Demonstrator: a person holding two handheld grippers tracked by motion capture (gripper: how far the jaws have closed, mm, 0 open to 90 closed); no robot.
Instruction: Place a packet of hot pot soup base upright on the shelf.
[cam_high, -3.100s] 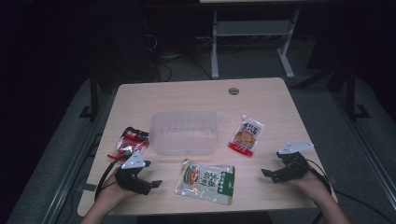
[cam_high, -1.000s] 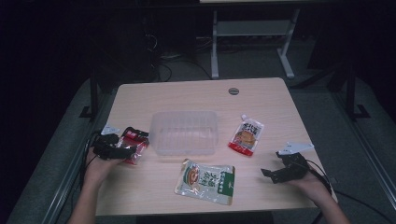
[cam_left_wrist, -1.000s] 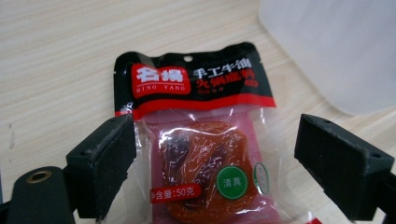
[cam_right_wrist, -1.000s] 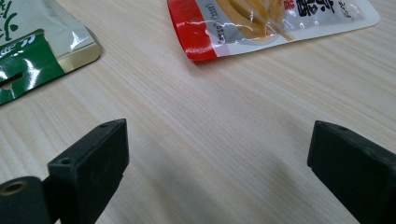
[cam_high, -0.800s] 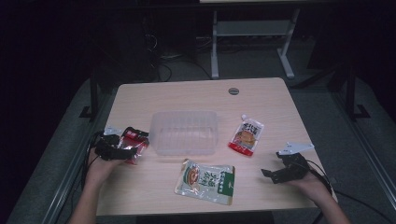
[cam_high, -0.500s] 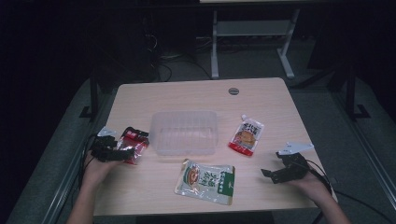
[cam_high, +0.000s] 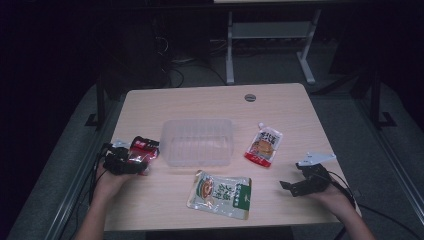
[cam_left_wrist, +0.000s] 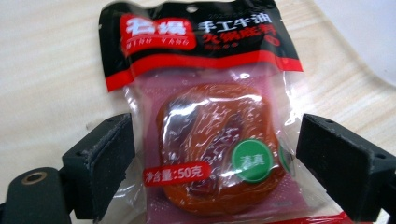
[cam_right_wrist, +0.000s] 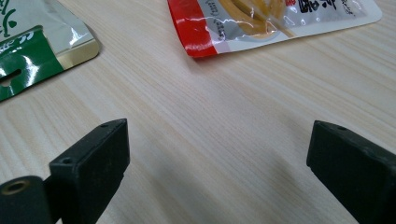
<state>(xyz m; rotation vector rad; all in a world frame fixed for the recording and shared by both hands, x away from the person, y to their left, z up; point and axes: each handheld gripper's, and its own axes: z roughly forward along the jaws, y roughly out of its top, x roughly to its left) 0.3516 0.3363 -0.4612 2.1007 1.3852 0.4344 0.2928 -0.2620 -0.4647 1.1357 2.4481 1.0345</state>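
The red-and-black snack packet (cam_left_wrist: 205, 135) lies flat on the table (cam_high: 200, 100), just left of the clear plastic tub (cam_high: 199, 141), which sits empty. The left gripper (cam_left_wrist: 212, 168) straddles the packet, jaws wide on either side. The right gripper (cam_right_wrist: 217, 168) rests spread open over bare wood, near the green pouch (cam_high: 220, 194) and orange pouch (cam_high: 264, 146).

The left claw (cam_left_wrist: 212, 179) stands open, its jaws on both sides of a red-and-black snack packet (cam_left_wrist: 205, 126) lying on the wooden surface (cam_left_wrist: 51, 93).
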